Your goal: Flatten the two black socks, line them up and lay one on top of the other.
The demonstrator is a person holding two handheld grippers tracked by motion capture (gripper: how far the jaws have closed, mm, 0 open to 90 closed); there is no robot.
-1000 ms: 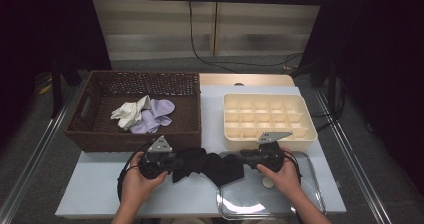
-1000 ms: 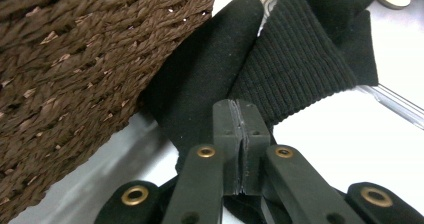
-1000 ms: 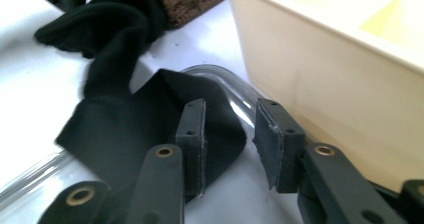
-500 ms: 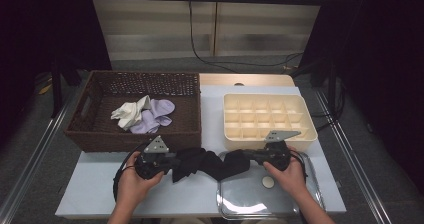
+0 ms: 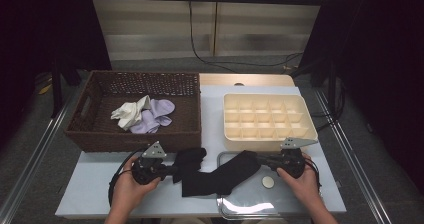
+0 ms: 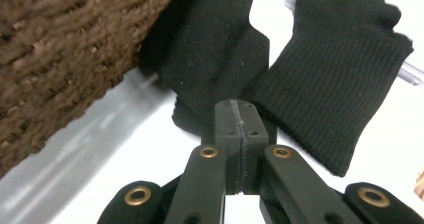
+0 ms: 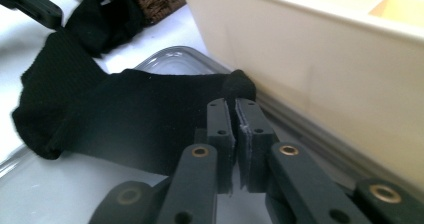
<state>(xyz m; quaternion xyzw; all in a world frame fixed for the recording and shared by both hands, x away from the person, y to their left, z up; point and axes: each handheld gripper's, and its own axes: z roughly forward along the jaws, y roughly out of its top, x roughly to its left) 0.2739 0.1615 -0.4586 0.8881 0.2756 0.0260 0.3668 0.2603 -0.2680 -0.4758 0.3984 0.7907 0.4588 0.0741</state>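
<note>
Two black socks lie across the table's front. My left gripper (image 5: 174, 173) (image 6: 241, 111) is shut on the shorter black sock (image 5: 190, 160) (image 6: 205, 54), which sits beside the wicker basket. My right gripper (image 5: 259, 159) (image 7: 234, 109) is shut on one end of the longer black sock (image 5: 222, 176) (image 7: 135, 119). That sock stretches flat to the left, partly over the clear lid. Its ribbed cuff (image 6: 340, 79) rests next to the shorter sock. The two socks touch or overlap in the middle.
A brown wicker basket (image 5: 135, 141) (image 6: 65, 49) at the left holds a white sock (image 5: 131, 112) and lavender socks (image 5: 156, 115). A cream compartment box (image 5: 270, 143) (image 7: 325, 74) stands at the right. A clear lid (image 5: 245, 204) (image 7: 170, 52) lies at the front.
Both grippers have moved apart, left and right. The black socks, bunched between them before, are now drawn out across the table front.
</note>
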